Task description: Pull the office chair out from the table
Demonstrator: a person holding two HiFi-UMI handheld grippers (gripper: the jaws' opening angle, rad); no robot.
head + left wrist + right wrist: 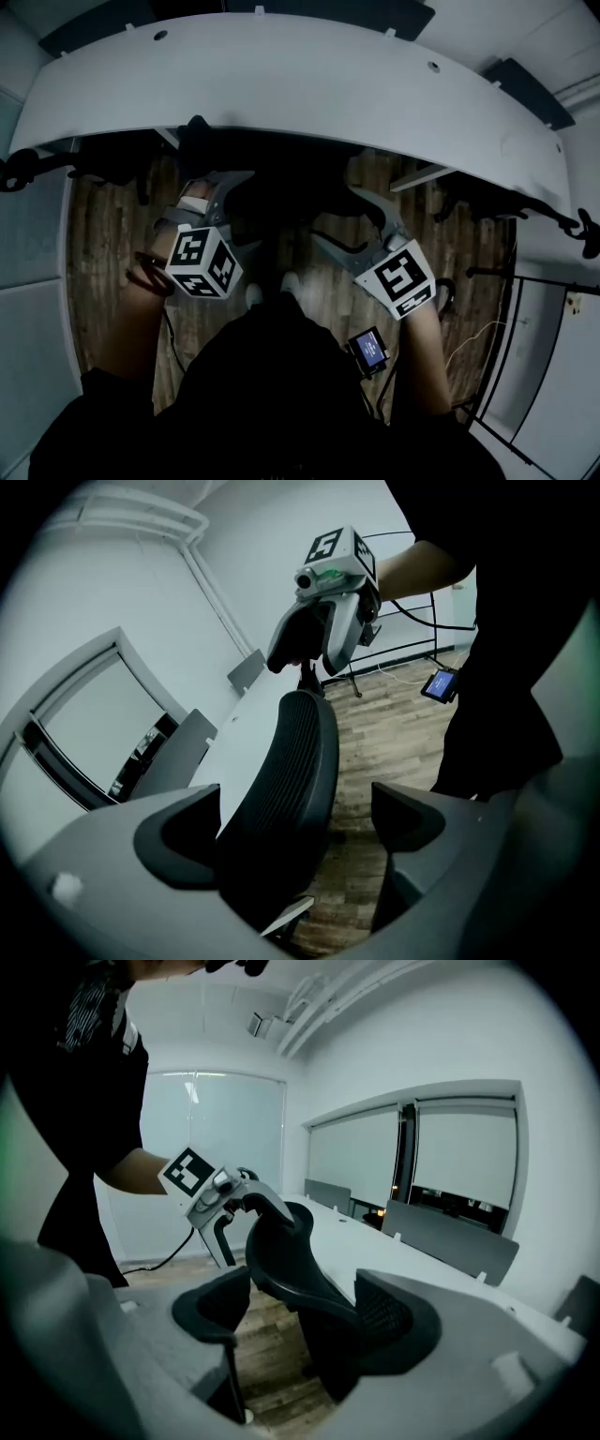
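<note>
Grip first — the chair backrest (291, 752) sits loose between the spread jaws of left gripper (295, 808) and right gripper (305, 1302), so we clench both evenly, then pull back.

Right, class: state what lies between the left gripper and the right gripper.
The black ribbed office-chair backrest; the left gripper view shows it stretching from left gripper to right gripper.
</note>
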